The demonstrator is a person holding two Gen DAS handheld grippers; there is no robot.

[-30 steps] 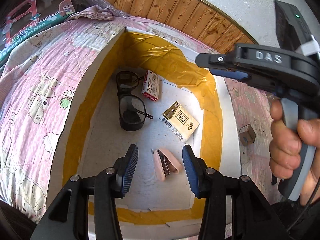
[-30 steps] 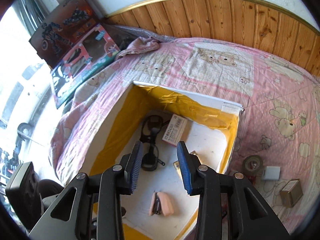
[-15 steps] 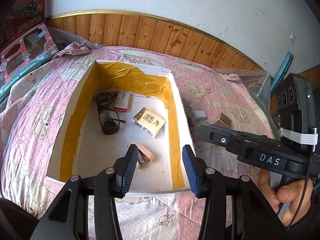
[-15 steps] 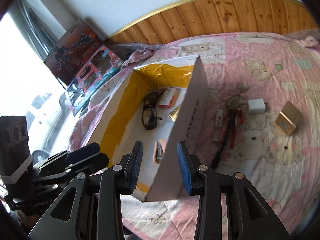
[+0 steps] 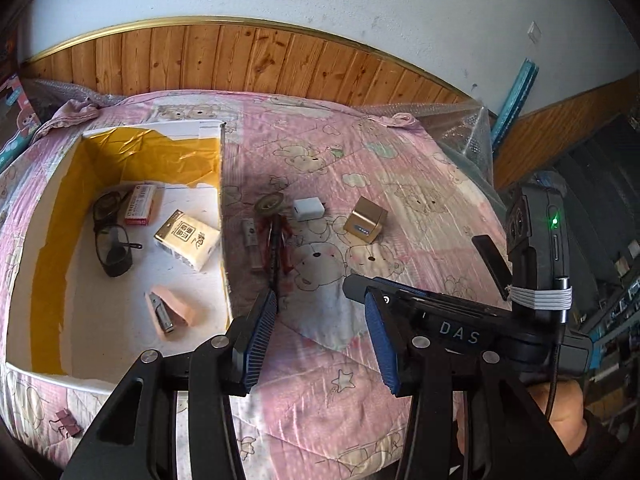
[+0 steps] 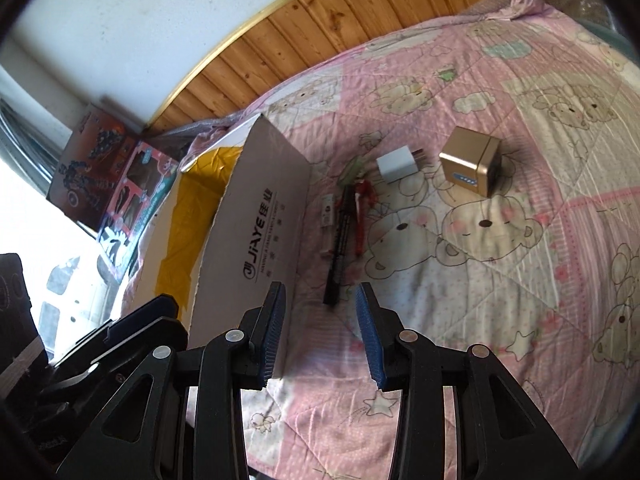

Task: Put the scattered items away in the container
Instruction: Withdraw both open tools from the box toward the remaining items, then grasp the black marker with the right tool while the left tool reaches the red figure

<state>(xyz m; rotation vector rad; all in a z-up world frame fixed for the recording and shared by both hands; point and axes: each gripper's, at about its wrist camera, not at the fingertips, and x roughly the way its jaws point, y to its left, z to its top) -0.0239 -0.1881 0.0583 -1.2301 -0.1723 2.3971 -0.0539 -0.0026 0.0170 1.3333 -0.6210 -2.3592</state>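
Left wrist view: left claw (image 5: 320, 340) wide, empty, box (image 5: 222, 200) at left; right wrist view: right claw (image 6: 320, 332) wide, empty, over black pen (image 6: 339, 240) at centre, probably light, stiff, slippery, best pinched mid-barrel.

"DAS" on right gripper (image 5: 376, 320) body; "JiAYE" on cardboard box (image 6: 260, 240) outer wall.

pink bear quilt (image 5: 400, 184), wood panelling (image 5: 256, 64), toy boxes (image 6: 120, 184)
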